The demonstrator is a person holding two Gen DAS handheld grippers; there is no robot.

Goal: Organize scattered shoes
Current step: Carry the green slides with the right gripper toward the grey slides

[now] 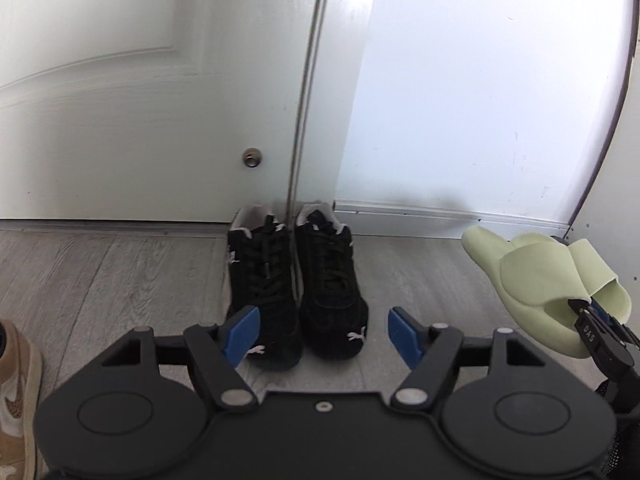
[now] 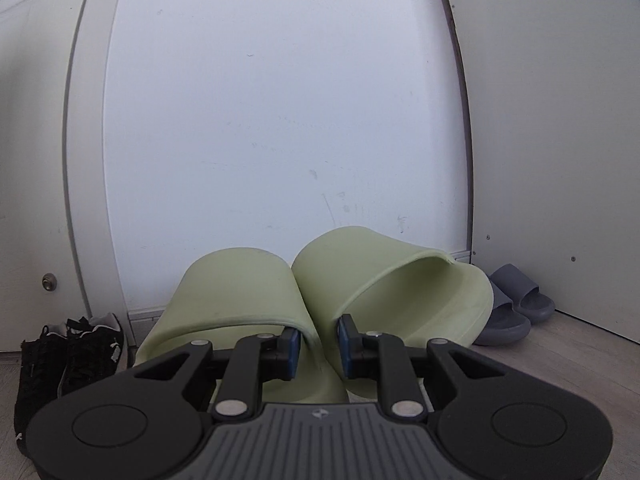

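Two pale green slides (image 2: pixel 320 300) hang side by side off the floor, pinched together by their inner edges in my right gripper (image 2: pixel 318 344), which is shut on them. The left wrist view shows the same green slides (image 1: pixel 536 284) in the air at the right, with the right gripper (image 1: pixel 592 316) clamped on them. A pair of black sneakers (image 1: pixel 296 284) stands on the floor against the white door, toes toward me. My left gripper (image 1: pixel 324 336) hovers open just before the sneakers, nothing between its blue pads.
A pair of grey slides (image 2: pixel 516 304) sits in the right corner by the wall. A tan sneaker (image 1: pixel 16 392) lies at the left edge. The white door (image 1: pixel 120 120) and wall panel (image 1: pixel 460 100) stand ahead, over the grey wood floor (image 1: pixel 100 280).
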